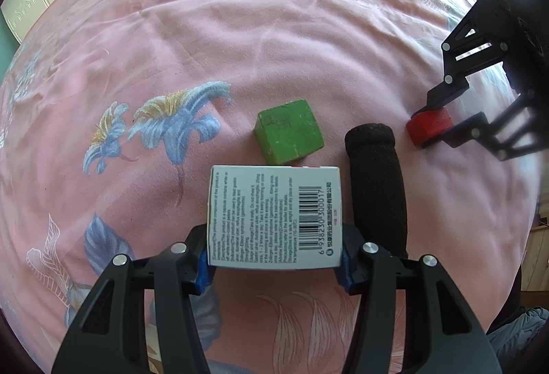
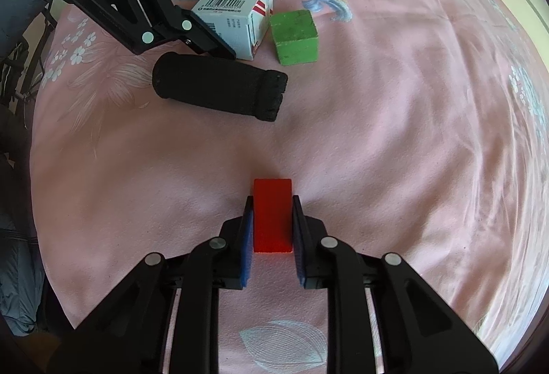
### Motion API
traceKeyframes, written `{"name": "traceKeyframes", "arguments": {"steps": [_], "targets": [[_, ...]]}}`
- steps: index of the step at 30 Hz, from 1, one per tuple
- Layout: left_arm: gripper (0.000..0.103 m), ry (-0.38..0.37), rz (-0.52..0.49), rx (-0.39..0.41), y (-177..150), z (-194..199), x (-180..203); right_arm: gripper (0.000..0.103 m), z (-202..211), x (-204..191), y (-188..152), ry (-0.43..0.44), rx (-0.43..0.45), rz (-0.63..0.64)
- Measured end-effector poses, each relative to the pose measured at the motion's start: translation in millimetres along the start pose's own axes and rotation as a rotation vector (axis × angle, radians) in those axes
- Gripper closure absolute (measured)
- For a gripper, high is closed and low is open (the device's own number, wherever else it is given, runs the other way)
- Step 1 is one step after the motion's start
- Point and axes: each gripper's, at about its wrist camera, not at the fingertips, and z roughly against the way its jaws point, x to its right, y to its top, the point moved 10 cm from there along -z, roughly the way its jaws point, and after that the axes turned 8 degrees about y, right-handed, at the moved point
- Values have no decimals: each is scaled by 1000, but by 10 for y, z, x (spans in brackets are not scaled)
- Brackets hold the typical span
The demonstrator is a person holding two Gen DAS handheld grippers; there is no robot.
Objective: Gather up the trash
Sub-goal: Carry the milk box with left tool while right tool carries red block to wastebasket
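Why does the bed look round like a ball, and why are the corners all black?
Left wrist view: the fisheye lens bulges the bedspread and blacks out the corners; window glare top right; the box print is sharp. Right wrist view: same bulge; the red block is sharp.

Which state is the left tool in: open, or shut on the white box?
Shut on the white box. The left tool has a blue pad pressed against each side of the box, with no gap visible.

Surface: bed under a pink floral sheet
Far left: green block, with a white carton just beside it
Nearer: black foam roll
Nearest: red block
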Motion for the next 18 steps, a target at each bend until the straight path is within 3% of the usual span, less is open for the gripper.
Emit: {"name": "traceKeyframes", "arguments": {"steps": [18], "targets": [[47,55,-92,35,-320,580,244,82,362,-517,-86,-33,18,16]]}}
